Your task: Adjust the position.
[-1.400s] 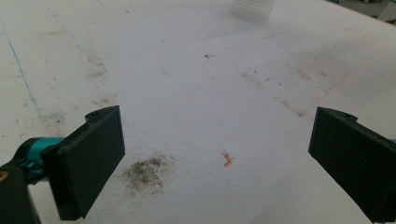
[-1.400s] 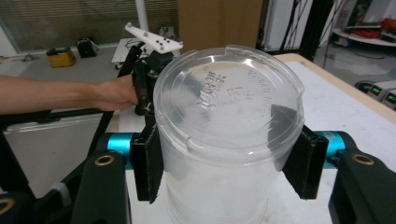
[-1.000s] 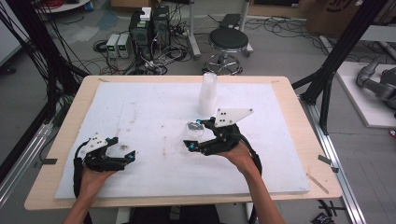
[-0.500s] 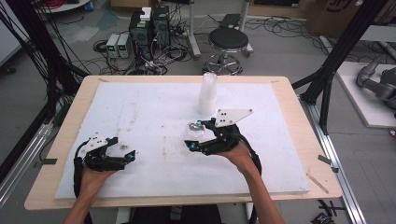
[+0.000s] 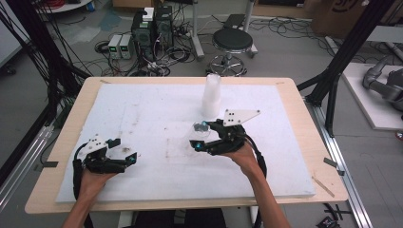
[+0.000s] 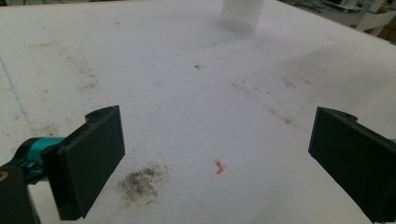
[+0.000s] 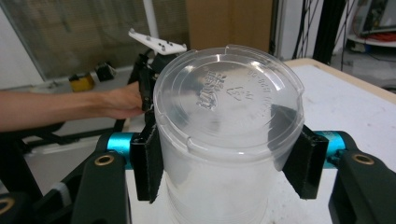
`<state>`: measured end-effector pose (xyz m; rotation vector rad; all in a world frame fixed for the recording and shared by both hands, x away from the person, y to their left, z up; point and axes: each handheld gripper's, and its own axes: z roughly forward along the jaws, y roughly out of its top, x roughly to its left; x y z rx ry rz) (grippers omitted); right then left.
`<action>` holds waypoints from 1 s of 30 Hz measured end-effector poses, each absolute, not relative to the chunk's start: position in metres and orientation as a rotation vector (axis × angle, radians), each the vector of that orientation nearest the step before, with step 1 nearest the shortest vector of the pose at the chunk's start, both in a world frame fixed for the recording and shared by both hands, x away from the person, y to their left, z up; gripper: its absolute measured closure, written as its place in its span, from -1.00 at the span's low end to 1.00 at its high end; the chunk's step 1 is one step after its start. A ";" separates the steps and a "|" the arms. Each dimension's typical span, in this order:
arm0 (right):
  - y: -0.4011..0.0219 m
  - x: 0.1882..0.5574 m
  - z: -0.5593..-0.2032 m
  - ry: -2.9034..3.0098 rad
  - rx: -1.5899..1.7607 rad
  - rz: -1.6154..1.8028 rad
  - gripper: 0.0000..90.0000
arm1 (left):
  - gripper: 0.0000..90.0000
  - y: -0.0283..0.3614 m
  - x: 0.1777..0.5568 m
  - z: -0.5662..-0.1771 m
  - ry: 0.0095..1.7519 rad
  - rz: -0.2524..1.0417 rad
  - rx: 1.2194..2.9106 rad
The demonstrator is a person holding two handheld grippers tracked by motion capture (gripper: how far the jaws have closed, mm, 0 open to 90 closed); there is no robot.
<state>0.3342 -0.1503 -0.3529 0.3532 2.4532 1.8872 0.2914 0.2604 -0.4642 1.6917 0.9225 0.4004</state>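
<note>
The bench (image 5: 304, 142) sits wide under its stained white foam sheet (image 5: 142, 114), and well up the sheet, near the far edge, stands a stack of clear plastic cups (image 5: 211, 95), upright and untouched. The left tongs view catches the foot of that stack (image 6: 242, 14) well apart from the tongs.

Now the action: the right tongs (image 5: 199, 137) are clenched on a single clear plastic cup (image 7: 229, 126), pads pressing on opposite sides of the wall just below its base, which faces the camera with moulded lettering showing. In the high view that cup (image 5: 196, 133) hangs in front of the stack, near mid-sheet, tipped on its side.

Handling, as I read it: this cup looks very light and thin-walled, so it should flex and may crumple or pop free under a hard squeeze. The wall is smooth and likely slippery. The stiffest place to take hold is probably near the base ring, where the pads sit now, or at the rolled rim; mid-wall would buckle first.

Over at the near left, the left tongs (image 5: 121, 152) rest low over the foam, released, jaws standing wide with nothing between them but bare sheet, a dark smudge (image 6: 140, 182) and a tiny orange scrap (image 6: 219, 167).
</note>
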 end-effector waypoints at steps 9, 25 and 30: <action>-0.155 0.334 -0.353 2.390 0.336 2.032 -0.12 | -0.92 0.256 0.292 -0.436 0.647 0.293 1.666; -0.147 0.331 -0.351 2.393 0.279 2.048 -0.12 | -0.92 0.182 0.312 -0.388 0.293 0.121 1.627; -0.147 0.331 -0.350 2.395 0.278 2.049 -0.12 | -0.92 0.163 0.314 -0.385 0.248 0.102 1.638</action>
